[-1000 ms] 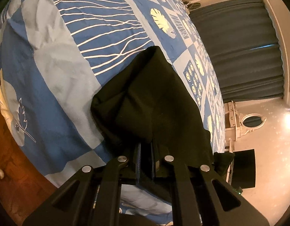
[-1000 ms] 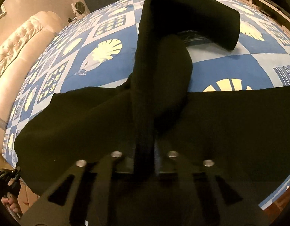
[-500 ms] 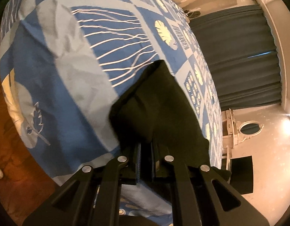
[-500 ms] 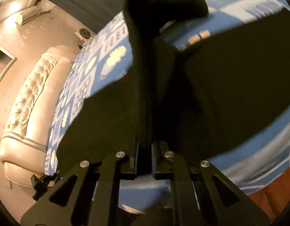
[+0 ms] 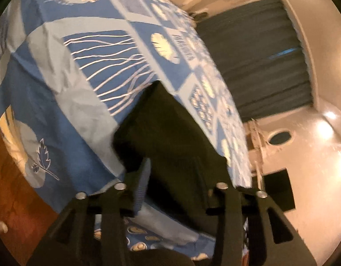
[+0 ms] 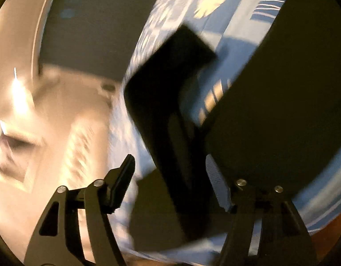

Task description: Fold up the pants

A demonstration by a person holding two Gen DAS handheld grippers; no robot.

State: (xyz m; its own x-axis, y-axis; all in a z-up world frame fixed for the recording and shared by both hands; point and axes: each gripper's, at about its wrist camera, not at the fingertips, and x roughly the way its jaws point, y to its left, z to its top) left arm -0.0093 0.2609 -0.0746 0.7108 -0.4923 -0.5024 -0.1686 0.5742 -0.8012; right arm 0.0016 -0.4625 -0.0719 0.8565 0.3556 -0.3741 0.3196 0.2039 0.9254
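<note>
- Two grippers work over black pants [image 5: 170, 137] that lie on the blue patterned bedspread [image 5: 59, 93] near the bed's corner.
- Left gripper [image 5: 173, 184]: its fingers [image 5: 142, 181] have just been opening and now stand apart, with the dark cloth lying between them but no longer pinched.
- Right gripper [image 6: 170, 177]: its fingers [image 6: 122, 179] have just spread wide; a folded strip of the pants [image 6: 170, 102] stands in the gap, and neither pad presses it.
- The right view is heavily blurred, so the strip's far end is hard to make out.
- Dark curtains [image 5: 259, 55] hang beyond the bed, and wooden floor [image 5: 13, 188] shows below its edge.
</note>
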